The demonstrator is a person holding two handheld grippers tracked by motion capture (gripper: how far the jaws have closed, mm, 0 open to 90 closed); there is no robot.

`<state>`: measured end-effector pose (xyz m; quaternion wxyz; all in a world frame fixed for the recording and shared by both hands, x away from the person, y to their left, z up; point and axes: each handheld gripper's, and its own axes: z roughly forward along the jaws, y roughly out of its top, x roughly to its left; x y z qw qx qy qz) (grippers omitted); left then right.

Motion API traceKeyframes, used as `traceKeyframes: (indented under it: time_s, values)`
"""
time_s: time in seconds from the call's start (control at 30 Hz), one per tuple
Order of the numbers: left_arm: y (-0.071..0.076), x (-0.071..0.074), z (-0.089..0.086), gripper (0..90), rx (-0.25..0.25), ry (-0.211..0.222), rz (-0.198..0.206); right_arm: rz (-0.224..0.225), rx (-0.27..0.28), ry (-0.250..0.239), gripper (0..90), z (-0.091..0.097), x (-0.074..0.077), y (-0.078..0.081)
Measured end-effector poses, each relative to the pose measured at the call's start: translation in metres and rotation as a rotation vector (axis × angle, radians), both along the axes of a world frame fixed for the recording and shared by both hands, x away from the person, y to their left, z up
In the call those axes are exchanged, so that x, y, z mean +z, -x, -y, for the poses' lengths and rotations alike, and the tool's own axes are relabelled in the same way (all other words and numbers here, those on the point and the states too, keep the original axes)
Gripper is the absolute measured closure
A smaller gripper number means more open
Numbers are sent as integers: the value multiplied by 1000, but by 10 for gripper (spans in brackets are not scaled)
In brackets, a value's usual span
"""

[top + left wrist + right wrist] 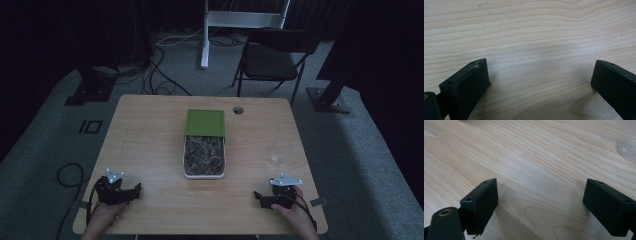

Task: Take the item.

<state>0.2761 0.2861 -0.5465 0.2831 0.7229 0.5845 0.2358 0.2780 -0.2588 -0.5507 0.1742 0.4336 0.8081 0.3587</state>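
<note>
The left gripper (pixel 134 189) lay on the wooden table (pixel 150 130) at about seven o'clock, held in a hand at the near edge, its jaws spread wide with nothing but bare wood between them. The right gripper (pixel 258 195) mirrored it at about five o'clock, jaws likewise parted and empty, resting on the tabletop.

At the table's centre sat a white tray (pixel 204 175) of dark, leafy-looking pieces, with a green lid (pixel 205 122) slid back over its twelve o'clock end, leaving most of the contents uncovered. A clear glass (pixel 280 151), hard to make out, stood at about three o'clock of the tray, ahead of the right gripper.

Nothing had been grasped yet. To do the reach well, each gripper would probably best travel low and straight toward the tray, the right one passing at nine o'clock of the glass to avoid knocking it.

Bare wood lay well clear on both sides of the tray. Both hands sat close to the near edge. A cable hole (pixel 238 110) marked the far side.
</note>
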Motion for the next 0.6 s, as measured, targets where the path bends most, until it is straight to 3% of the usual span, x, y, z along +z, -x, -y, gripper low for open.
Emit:
traceKeyframes:
  time_s: [0.6]
  values:
    - [1, 0, 0, 22, 1, -1, 5, 8, -7, 23, 127, -2, 0, 4]
